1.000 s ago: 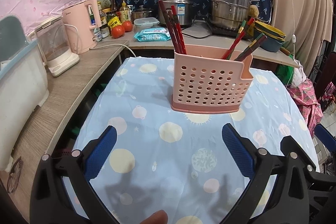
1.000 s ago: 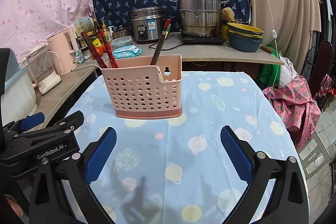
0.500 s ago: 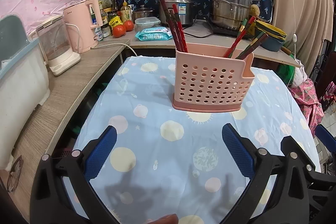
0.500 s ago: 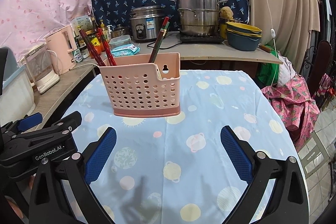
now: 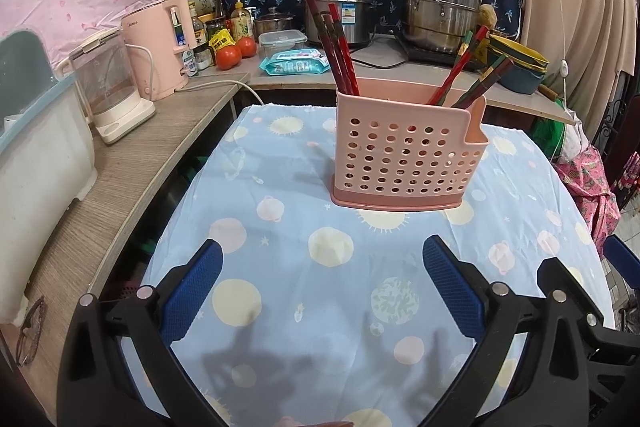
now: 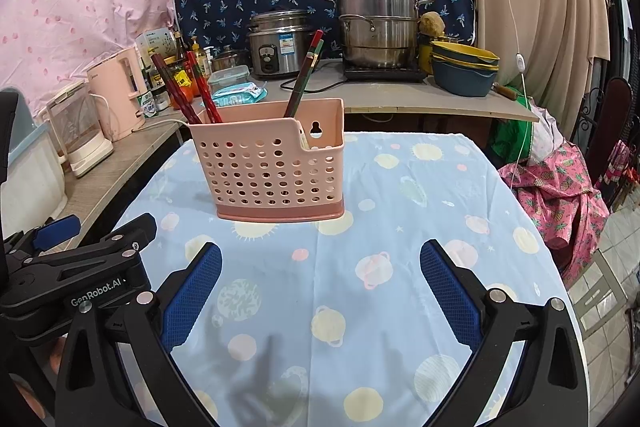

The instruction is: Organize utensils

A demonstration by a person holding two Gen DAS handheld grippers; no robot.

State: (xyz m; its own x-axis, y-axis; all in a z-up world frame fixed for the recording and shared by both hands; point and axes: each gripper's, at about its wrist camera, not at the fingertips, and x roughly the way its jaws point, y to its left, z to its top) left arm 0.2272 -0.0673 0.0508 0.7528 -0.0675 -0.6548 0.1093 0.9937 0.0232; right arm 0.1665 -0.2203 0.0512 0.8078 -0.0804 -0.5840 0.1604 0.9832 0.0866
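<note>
Ahead of both my grippers stands the pink utensil holder, a perforated plastic caddy with a darker pink base, upright on the table. Dark red chopsticks lean out of its end toward my left, and a second bunch, red with green bands, slants out of the other end toward my right. From my right gripper's view I can see a keyhole hanging slot in the holder's taller back wall.

My left gripper is spread wide with nothing between its blue pads, hovering over the cloth short of the holder. My right gripper is just as wide apart and holds nothing either.

The table wears a light blue cloth printed with planets and suns. Beyond the holder a counter carries a rice cooker, a stacked steel steamer pot and tomatoes. Off to my left sits a pink kettle.
</note>
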